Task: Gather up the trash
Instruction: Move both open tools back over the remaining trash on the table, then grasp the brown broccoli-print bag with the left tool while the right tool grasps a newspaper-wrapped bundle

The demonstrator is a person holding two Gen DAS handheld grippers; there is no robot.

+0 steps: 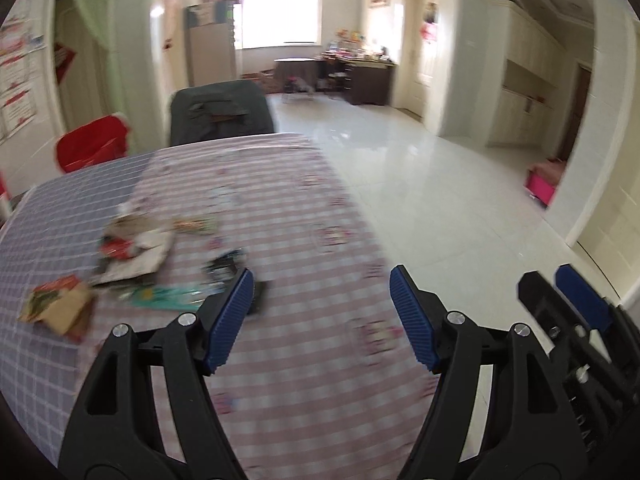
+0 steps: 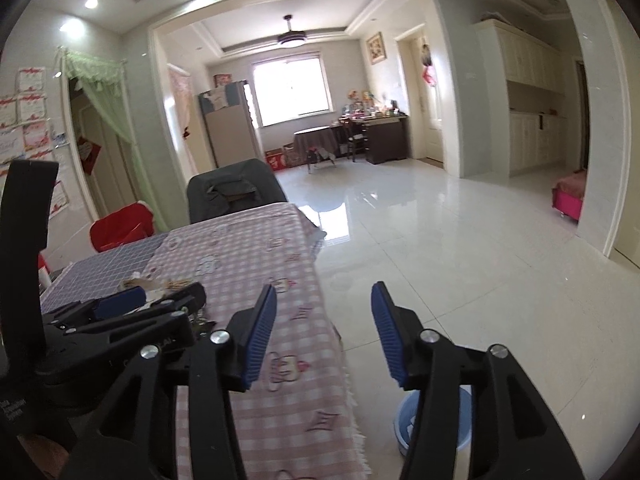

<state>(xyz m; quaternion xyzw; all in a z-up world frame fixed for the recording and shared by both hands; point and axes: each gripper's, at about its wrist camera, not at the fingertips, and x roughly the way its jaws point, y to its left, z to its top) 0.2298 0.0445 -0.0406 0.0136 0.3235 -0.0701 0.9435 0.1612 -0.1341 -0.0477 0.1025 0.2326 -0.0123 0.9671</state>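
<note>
Several crumpled wrappers point(image 1: 132, 256) heaped on checked tablecloth point(image 1: 304, 216), left claw point(image 1: 322, 292) and right claw point(image 2: 324, 312) both agape, empty.

A table point(image 2: 240, 248) covered with a pink checked cloth point(image 1: 280, 200) stands in the near left of the room; a blue checked cloth point(image 1: 52, 216) covers its left part. At the far end of the table stands a chair draped with a dark grey garment point(image 2: 236, 192). To the left of it is a chair with a red cover point(image 1: 94, 148). The floor point(image 2: 440, 240) is glossy white tile. In the far room, a bright window point(image 2: 292, 92) is set in the back wall, with a refrigerator point(image 2: 228, 124) to its left, a round table point(image 2: 312, 140) below it and a dark desk point(image 2: 384, 140) to the right. A green curtain point(image 2: 104, 92) hangs over the left doorway. Cream cabinets point(image 2: 528, 100) line the far right wall.
</note>
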